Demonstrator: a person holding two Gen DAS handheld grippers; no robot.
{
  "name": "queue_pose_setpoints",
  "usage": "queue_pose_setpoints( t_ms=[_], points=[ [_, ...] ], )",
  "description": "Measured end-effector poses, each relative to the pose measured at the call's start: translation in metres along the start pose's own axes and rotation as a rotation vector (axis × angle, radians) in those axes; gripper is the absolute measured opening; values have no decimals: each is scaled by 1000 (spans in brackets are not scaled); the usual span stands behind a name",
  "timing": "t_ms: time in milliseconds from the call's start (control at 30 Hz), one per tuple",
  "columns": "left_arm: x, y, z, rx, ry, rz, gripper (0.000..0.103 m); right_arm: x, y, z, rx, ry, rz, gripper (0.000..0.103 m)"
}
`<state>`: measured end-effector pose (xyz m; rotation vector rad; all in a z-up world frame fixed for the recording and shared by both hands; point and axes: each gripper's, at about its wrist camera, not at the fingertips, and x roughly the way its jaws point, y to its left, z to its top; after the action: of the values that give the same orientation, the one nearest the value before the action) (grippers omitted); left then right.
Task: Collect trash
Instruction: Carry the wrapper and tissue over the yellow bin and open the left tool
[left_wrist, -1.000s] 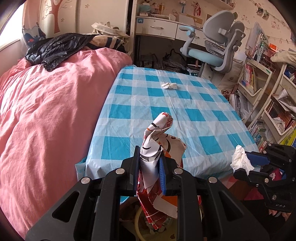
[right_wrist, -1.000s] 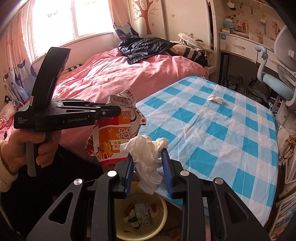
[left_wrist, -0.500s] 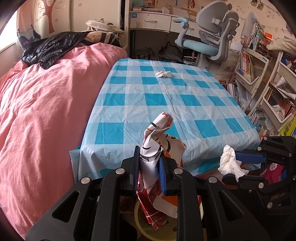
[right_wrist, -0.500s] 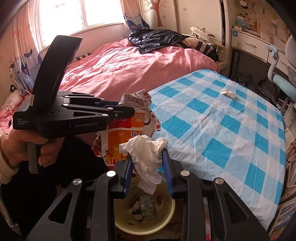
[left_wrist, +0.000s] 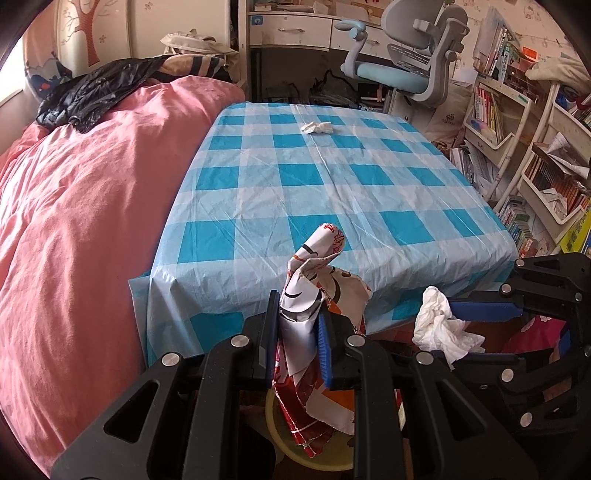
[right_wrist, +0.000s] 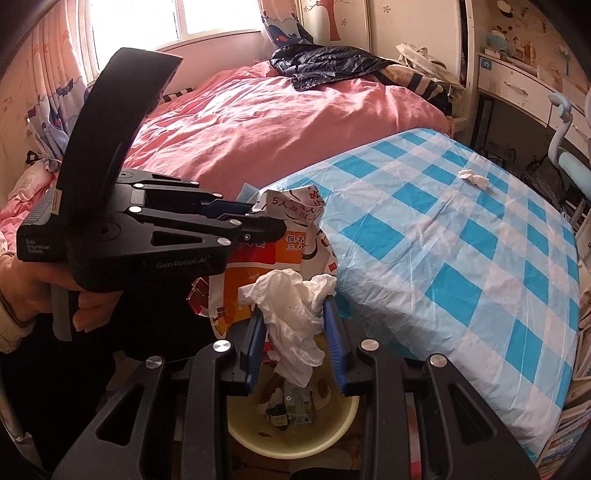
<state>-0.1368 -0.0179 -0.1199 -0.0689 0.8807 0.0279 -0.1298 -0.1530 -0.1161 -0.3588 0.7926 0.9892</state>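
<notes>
The left gripper (right_wrist: 266, 221) carried white print on its black body: "GenRobot.AI" along the side and, in small letters near the rear, "Data Acquisition System". The crumpled flyer (right_wrist: 295, 236) it held bore Chinese print, with "5人" legible in red near the top edge and "报名" over "三人" in white on an orange band; the rest was too creased to read. In the left wrist view the flyer (left_wrist: 317, 280) showed only broken red characters, and the book spines on the shelves (left_wrist: 491, 110) were too small to make out.
</notes>
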Motion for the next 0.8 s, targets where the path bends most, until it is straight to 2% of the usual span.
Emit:
queue_pose_setpoints(
  t_ms=[800],
  points=[
    [10, -10, -32, 24, 112, -1, 18, 1, 9, -12, -10, 26, -4, 31]
  ],
)
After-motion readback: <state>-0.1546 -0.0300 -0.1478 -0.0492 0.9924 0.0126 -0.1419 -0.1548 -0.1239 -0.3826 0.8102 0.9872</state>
